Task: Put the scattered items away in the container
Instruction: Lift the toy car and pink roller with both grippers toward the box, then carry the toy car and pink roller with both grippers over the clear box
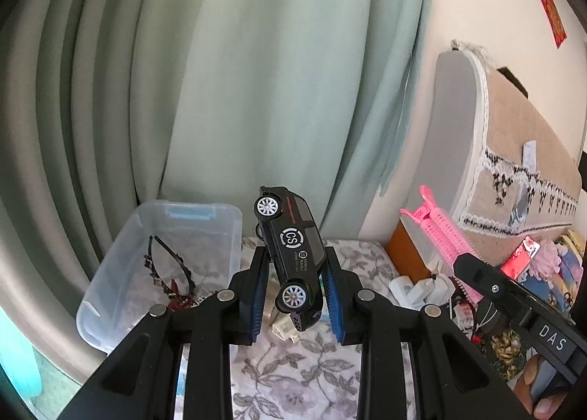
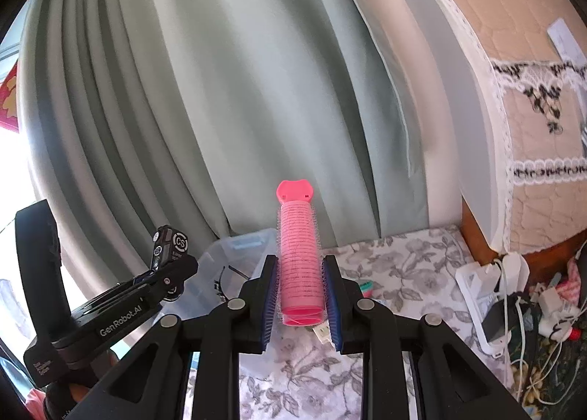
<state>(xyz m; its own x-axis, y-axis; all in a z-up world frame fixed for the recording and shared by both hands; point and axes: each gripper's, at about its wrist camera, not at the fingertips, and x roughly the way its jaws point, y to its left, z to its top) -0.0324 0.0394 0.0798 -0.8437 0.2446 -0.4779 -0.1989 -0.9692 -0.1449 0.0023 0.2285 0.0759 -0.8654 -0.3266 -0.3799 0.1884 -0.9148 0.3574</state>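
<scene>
Both grippers holding items up beside clear bin (image 1: 110, 291).
Left gripper (image 1: 295, 295) is clamping black toy car (image 1: 293, 255); right gripper (image 2: 301, 295) is clamping pink hair roller (image 2: 299, 258); only left view is showing headband (image 1: 168, 273) lying in bin.

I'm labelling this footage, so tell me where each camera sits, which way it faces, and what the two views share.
Left wrist: on the left gripper, facing the green curtain; its fingers clamp a black toy car; a fingertip shows.
Right wrist: on the right gripper, facing likewise; it clamps a pink hair roller.
Shared: clear container holding a headband, floral cloth, each other's gripper.
</scene>
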